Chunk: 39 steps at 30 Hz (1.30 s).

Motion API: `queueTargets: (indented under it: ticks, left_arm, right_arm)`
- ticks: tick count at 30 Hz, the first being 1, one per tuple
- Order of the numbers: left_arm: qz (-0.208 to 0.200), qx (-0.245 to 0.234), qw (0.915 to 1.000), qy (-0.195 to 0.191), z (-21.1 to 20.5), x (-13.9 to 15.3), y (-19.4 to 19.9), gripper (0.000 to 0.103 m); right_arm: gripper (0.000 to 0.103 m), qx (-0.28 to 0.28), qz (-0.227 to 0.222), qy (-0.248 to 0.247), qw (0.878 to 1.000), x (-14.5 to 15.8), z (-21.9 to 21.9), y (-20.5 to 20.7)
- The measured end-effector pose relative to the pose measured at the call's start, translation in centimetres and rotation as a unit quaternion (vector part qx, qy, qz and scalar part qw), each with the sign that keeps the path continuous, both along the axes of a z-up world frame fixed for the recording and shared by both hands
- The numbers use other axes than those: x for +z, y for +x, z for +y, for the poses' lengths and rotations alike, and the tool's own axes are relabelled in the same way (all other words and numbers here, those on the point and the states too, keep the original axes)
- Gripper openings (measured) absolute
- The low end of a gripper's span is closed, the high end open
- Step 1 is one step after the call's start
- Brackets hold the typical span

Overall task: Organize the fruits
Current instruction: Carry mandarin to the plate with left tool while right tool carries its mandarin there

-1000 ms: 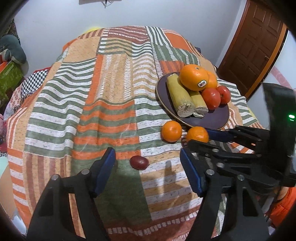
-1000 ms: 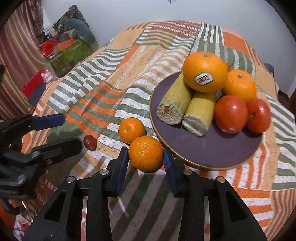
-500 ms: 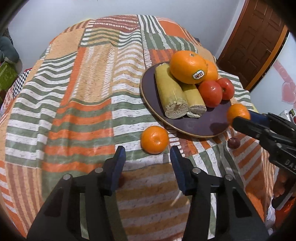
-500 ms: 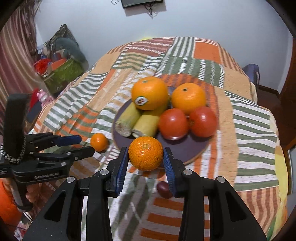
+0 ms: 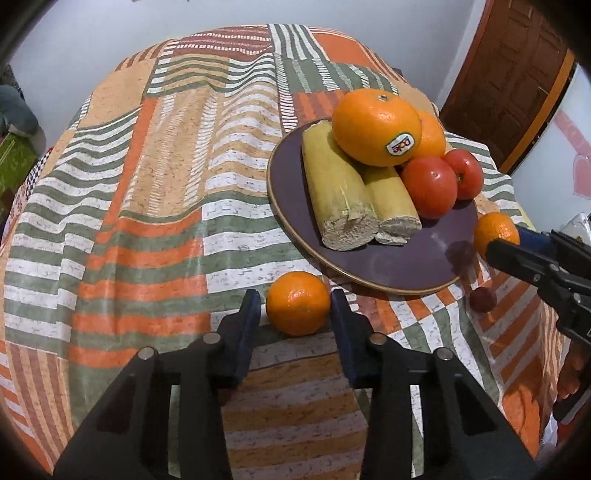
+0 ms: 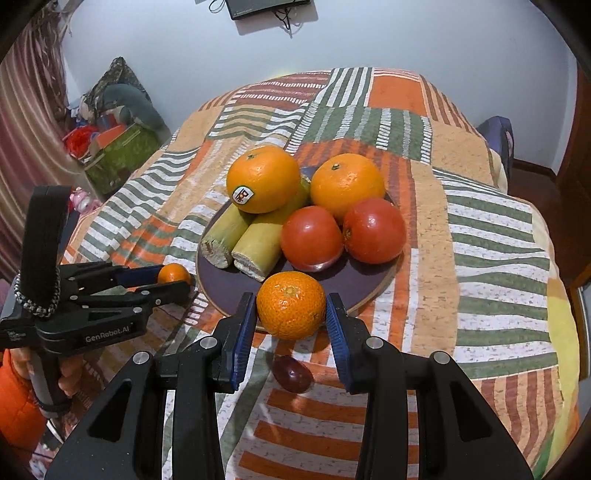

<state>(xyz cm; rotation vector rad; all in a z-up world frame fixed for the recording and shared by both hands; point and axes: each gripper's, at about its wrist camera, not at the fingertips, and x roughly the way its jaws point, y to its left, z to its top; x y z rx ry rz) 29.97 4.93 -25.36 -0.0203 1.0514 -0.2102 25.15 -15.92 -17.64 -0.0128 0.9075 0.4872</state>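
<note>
A dark purple plate [image 5: 406, 273] [image 6: 369, 291] holds two sugarcane pieces [image 5: 336, 192], a big stickered orange [image 5: 373, 127], a second orange [image 6: 347, 184] and two tomatoes [image 6: 312, 238]. My right gripper [image 6: 291, 314] is shut on a small mandarin [image 6: 291, 310] and holds it above the plate's near rim; it also shows in the left wrist view [image 5: 495, 234]. My left gripper [image 5: 297, 315] has its jaws on both sides of another mandarin [image 5: 297, 308] on the cloth beside the plate, with small gaps at the pads. A dark red plum [image 6: 291, 373] [image 5: 482, 299] lies on the cloth.
The table carries a striped patchwork cloth [image 5: 147, 184]. A brown door [image 5: 506, 85] stands at the right. Boxes and clutter [image 6: 114, 147] sit on the floor at the left, a screen [image 6: 266, 7] hangs on the wall.
My left gripper has moved forward around the loose mandarin, jaws narrowing. My right gripper has carried its mandarin from the cloth up and round to the plate's rim.
</note>
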Motion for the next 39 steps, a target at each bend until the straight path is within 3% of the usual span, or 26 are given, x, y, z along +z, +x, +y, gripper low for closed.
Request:
queueTargets:
  ticks: [8,23,39]
  left_arm:
    - [-0.003,0.001,0.9999,-0.012,0.2,0.8,-1.0,0.034]
    - [-0.056,-0.008,0.9979,-0.032,-1.3,5.8,-2.4,0.034]
    - [-0.019,-0.019,0.9987,-0.044,-4.0,3.2,0.3,0.034]
  right_arm:
    - [0.035,-0.003,-0.008,-0.006,1.0,0.9,0.0,-0.5]
    - [0.035,0.0,-0.031,-0.011,0.999,2.4,-0.3,-0.4]
    - [0.035,0.029,-0.003,-0.016,0.999,-0.6,1.6,1.5]
